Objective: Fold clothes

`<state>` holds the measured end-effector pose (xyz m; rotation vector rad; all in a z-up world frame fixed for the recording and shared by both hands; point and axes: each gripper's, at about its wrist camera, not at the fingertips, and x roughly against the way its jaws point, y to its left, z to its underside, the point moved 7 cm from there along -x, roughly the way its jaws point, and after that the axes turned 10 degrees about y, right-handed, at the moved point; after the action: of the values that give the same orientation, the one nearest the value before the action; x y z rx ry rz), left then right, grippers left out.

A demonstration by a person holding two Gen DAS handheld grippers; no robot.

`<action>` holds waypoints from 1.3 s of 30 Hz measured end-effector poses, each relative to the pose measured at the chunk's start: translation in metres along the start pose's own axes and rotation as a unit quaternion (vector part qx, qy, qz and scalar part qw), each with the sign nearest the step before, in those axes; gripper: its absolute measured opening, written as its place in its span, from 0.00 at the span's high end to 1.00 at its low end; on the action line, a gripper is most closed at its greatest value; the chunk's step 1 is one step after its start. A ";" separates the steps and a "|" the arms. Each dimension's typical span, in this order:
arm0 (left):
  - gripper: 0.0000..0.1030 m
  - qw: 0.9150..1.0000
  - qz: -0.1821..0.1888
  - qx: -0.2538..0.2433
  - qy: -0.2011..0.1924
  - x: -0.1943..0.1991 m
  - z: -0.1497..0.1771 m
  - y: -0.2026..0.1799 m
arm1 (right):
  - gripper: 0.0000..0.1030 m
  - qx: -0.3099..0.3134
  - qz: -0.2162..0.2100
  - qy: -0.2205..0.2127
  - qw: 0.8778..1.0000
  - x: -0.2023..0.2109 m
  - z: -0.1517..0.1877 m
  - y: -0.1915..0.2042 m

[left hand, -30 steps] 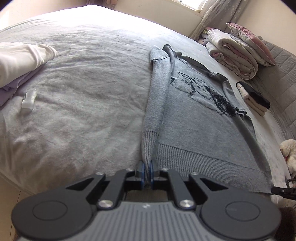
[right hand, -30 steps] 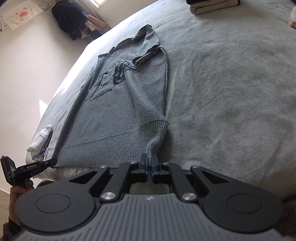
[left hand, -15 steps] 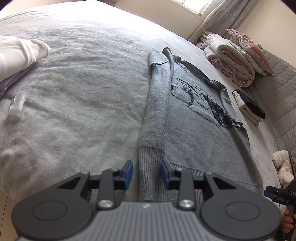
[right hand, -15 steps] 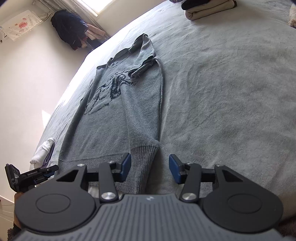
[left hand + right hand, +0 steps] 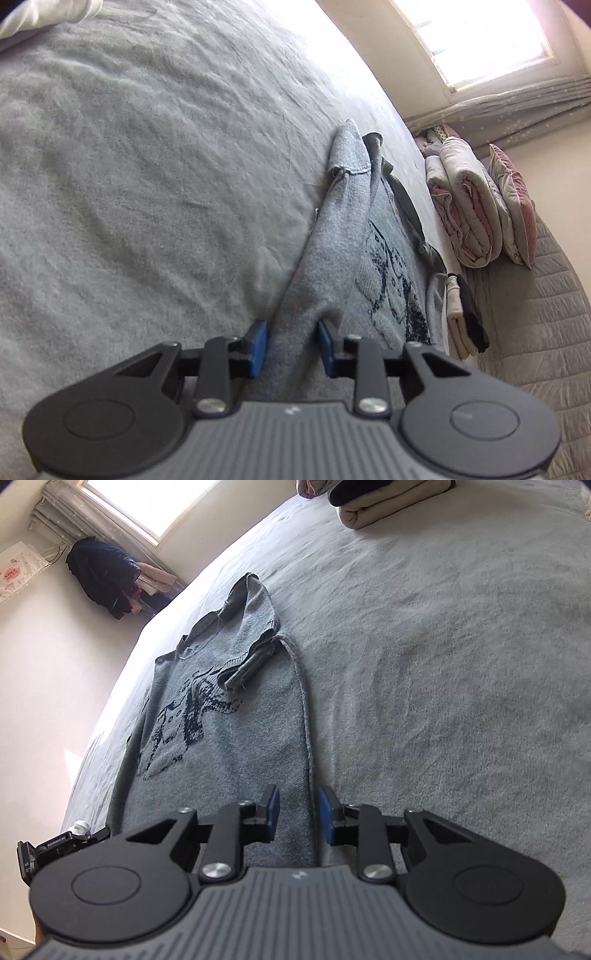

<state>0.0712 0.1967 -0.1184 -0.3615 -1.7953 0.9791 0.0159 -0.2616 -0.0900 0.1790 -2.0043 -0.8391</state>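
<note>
Both jaws closing, not yet gripping — left hand-held gripper and right hand-held gripper straddle the sweater sides; next, pinch and fold

1. Daylight enters through a bright rectangular window, blown out to white in both views
2. Glare washes the far edge of the grey fleece-covered bed, erasing its texture
3. The near black plastic gripper body looks soft and slightly smeared; the left view is mildly blurred overall
4. Fisheye bending curves the bed's edge and the walls, with dark vignetting in the corners
5. Shadows are soft and shallow
</note>
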 end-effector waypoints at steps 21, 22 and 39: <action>0.94 0.997 -0.008 -0.016 -0.075 0.007 -0.014 -0.002 | 0.83 0.018 0.020 -0.086 0.996 0.006 -0.018 -0.015; 0.90 0.997 -0.007 -0.020 -0.071 0.008 -0.015 -0.003 | 0.83 0.012 0.010 -0.082 0.996 0.007 -0.017 -0.015; 0.85 0.993 0.026 -0.088 0.069 0.032 0.029 0.027 | 0.82 0.020 -0.084 0.028 0.996 0.025 0.040 -0.018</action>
<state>0.0265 0.2213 -0.1231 -0.5765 -1.7568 0.8122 -0.0342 -0.2664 -0.0972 0.3954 -1.9748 -0.8903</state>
